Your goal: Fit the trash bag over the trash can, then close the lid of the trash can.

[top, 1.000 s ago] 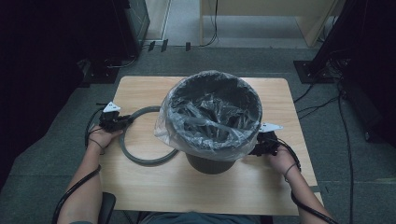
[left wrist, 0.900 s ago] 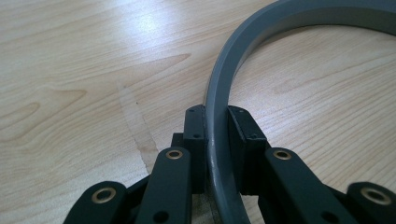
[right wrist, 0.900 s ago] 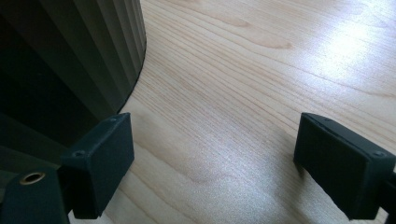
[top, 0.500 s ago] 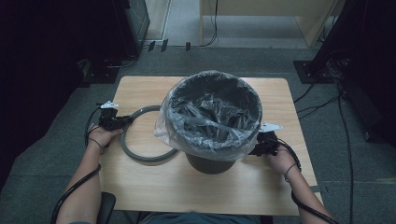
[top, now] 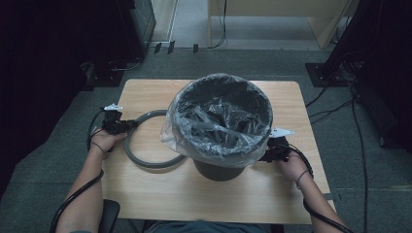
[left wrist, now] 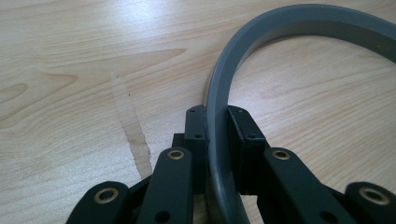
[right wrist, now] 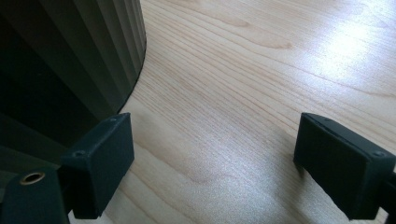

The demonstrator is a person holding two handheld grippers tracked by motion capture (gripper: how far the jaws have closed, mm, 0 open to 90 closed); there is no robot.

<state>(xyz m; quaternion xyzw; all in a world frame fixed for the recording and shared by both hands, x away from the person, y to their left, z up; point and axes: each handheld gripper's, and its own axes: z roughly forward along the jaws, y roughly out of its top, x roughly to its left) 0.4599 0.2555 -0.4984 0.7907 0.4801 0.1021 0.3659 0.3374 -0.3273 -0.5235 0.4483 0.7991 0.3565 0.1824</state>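
The left hand-held gripper (left wrist: 215, 140) has its jaws clamped on the grey plastic ring (left wrist: 224, 84), which lies flat on the wooden surface (top: 145, 194) and curves away toward the bag-lined bin (top: 218, 121). The right hand-held gripper (right wrist: 212, 163) gapes wide with nothing between its jaws, just beside the bin's ribbed base

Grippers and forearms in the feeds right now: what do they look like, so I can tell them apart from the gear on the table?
Both grippers are black, left gripper and right gripper, each topped by a pale three-cornered plate. Their jaws are flat black links with brass-ringed pivot holes, ending in blocky black pads fixed with small screws. A black cable trails along each bare forearm, and each wrist has a thin dark band.
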